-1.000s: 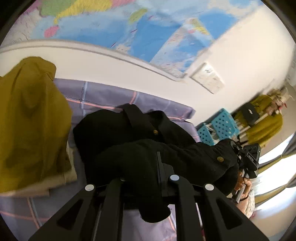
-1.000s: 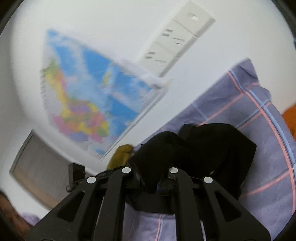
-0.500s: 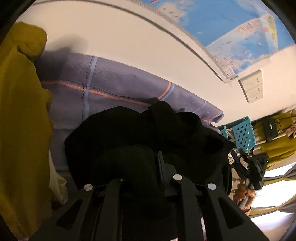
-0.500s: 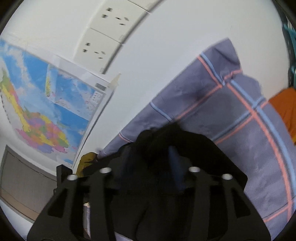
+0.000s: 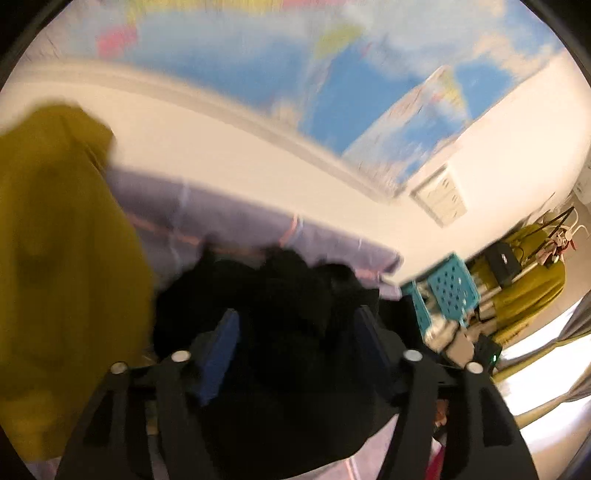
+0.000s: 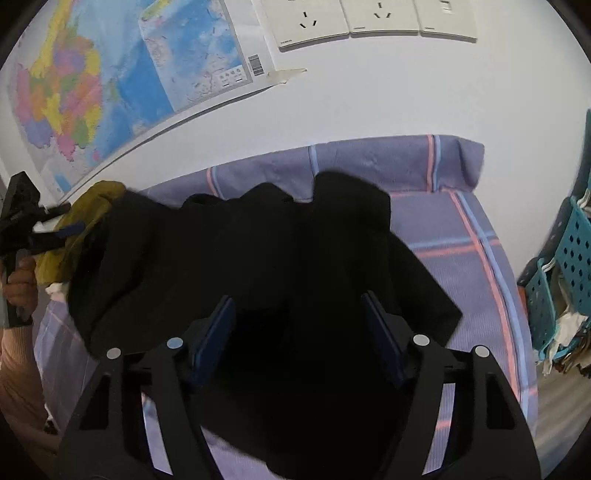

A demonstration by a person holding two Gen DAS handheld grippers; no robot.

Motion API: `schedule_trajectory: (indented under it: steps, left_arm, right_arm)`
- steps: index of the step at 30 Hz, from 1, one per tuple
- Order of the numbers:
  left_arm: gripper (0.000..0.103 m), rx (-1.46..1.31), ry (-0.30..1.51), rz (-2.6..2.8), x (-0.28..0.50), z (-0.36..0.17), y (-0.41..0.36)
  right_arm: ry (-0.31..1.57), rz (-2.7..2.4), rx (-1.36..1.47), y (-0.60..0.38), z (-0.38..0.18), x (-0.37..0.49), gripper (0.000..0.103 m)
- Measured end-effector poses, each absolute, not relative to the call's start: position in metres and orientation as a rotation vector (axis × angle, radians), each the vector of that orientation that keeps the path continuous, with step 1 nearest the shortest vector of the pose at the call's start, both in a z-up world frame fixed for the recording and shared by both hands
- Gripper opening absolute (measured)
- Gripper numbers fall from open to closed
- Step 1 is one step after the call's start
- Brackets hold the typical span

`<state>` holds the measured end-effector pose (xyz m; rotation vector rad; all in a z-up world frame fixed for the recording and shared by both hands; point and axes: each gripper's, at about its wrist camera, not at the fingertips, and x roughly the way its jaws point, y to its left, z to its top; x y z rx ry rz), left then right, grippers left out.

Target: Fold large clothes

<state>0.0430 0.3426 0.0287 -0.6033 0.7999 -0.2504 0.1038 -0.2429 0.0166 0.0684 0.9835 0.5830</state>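
Observation:
A black garment (image 6: pixel 266 266) lies folded in a heap on the purple checked bedsheet (image 6: pixel 461 236). It also shows in the left wrist view (image 5: pixel 280 317), which is blurred. My right gripper (image 6: pixel 297 306) is open, its blue-padded fingers (image 6: pixel 218 328) spread just above the garment. My left gripper (image 5: pixel 295 325) is open too, over the same garment. From the right wrist view the left gripper (image 6: pixel 22 221) appears at the far left in a hand, beside the mustard cloth.
A mustard-yellow garment (image 5: pixel 55 258) lies at the left of the bed, also seen in the right wrist view (image 6: pixel 85 218). A map (image 6: pixel 110 81) and wall sockets (image 6: pixel 369 14) hang on the white wall behind. Teal baskets (image 6: pixel 561 266) stand right of the bed.
Both grippers have opened and let go of the black garment, which now lies on the sheet. The left gripper is moving, so its view is blurred.

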Motion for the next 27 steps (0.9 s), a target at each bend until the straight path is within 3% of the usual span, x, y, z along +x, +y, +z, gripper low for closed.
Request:
schedule_trajectory:
  steps: [4, 7, 10, 11, 12, 13, 14, 15, 16, 21, 23, 24, 26, 27]
  left_arm:
    - [0.064, -0.442, 0.742, -0.293, 0.008, 0.044, 0.316]
    - [0.067, -0.265, 0.794, -0.371, -0.007, 0.031, 0.264]
    - [0.067, -0.153, 0.868, -0.434, -0.005, 0.005, 0.215]
    - [0.067, -0.136, 0.896, -0.44, -0.001, -0.004, 0.204]
    - [0.062, -0.108, 0.902, -0.417, 0.004, -0.011, 0.196]
    - [0.042, -0.072, 0.889, -0.378, 0.008, -0.017, 0.193]
    - [0.031, -0.045, 0.887, -0.357, 0.011, -0.018, 0.192]
    - [0.008, -0.06, 0.899, -0.338, 0.021, -0.019, 0.197]
    - [0.003, -0.102, 0.912, -0.333, 0.029, -0.017, 0.205]
    - [0.007, -0.226, 0.873, -0.304, 0.05, -0.011, 0.247]
    - [0.022, -0.221, 0.912, -0.265, 0.053, -0.025, 0.247]
    - [0.035, -0.222, 0.936, -0.258, 0.052, -0.031, 0.245]
    - [0.035, -0.204, 0.902, -0.268, 0.036, -0.032, 0.246]
    - [0.041, -0.207, 0.861, -0.272, 0.024, -0.024, 0.25]
  right_arm:
    - [0.958, 0.601, 0.083, -0.262, 0.022, 0.08, 0.075]
    - [0.986, 0.587, 0.078, -0.27, 0.014, 0.071, 0.07]
    - [0.991, 0.573, 0.119, -0.279, 0.006, 0.07, 0.034]
    - [0.982, 0.571, 0.128, -0.282, 0.007, 0.07, 0.005]
    - [0.973, 0.576, 0.145, -0.287, 0.01, 0.072, 0.006]
    - [0.967, 0.583, 0.159, -0.29, 0.014, 0.072, 0.006]
    - [0.946, 0.575, 0.149, -0.292, 0.02, 0.073, 0.005]
    - [0.929, 0.562, 0.13, -0.293, 0.027, 0.074, 0.005]
    - [0.889, 0.558, 0.123, -0.297, 0.042, 0.076, 0.005]
    - [0.774, 0.518, 0.146, -0.311, 0.074, 0.094, 0.004]
    - [0.86, 0.487, 0.09, -0.298, 0.05, 0.104, 0.005]
    - [0.899, 0.479, 0.078, -0.296, 0.038, 0.106, 0.005]
    - [0.996, 0.465, 0.09, -0.293, 0.008, 0.108, 0.008]
    - [1.004, 0.455, 0.087, -0.294, 0.0, 0.105, 0.009]
